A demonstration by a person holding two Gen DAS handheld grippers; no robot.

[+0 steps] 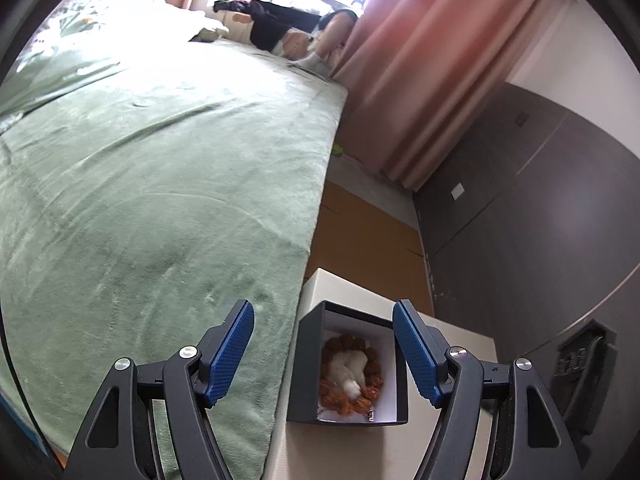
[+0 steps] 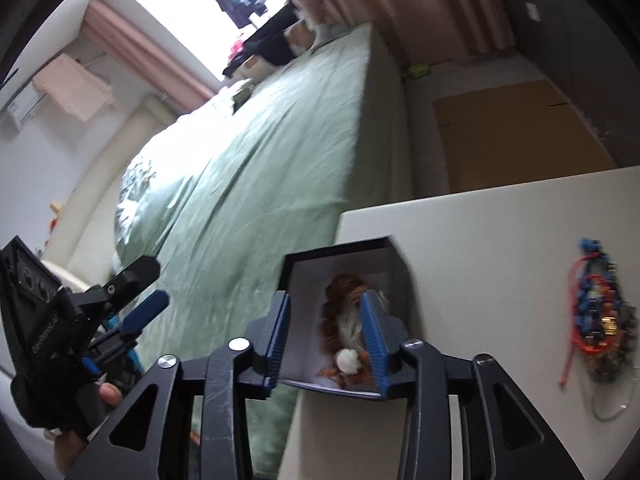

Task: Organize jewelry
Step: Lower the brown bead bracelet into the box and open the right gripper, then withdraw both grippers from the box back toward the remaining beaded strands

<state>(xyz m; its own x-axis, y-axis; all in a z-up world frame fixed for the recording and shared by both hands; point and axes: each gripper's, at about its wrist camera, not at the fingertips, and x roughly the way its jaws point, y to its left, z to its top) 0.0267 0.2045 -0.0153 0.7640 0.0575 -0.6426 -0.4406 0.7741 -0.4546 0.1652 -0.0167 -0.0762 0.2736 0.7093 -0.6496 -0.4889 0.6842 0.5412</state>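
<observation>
A black box (image 1: 308,364) with a white lining stands open on a white table (image 1: 360,452). An orange-brown bead bracelet with a white tuft (image 1: 350,376) lies inside it. My left gripper (image 1: 322,354) is open, its fingers either side of the box, above it. In the right wrist view my right gripper (image 2: 326,340) is open over the box (image 2: 396,264), with the bracelet (image 2: 344,320) between its fingers. A pile of blue and red beaded bracelets (image 2: 600,316) lies on the table (image 2: 480,240) to the right. The left gripper (image 2: 132,304) shows at the left, held by a hand.
A bed with a green blanket (image 1: 160,184) runs along the table's left edge. Brown cardboard (image 1: 368,232) lies on the floor beyond the table. Pink curtains (image 1: 432,60) and a dark cabinet (image 1: 540,220) stand at the right.
</observation>
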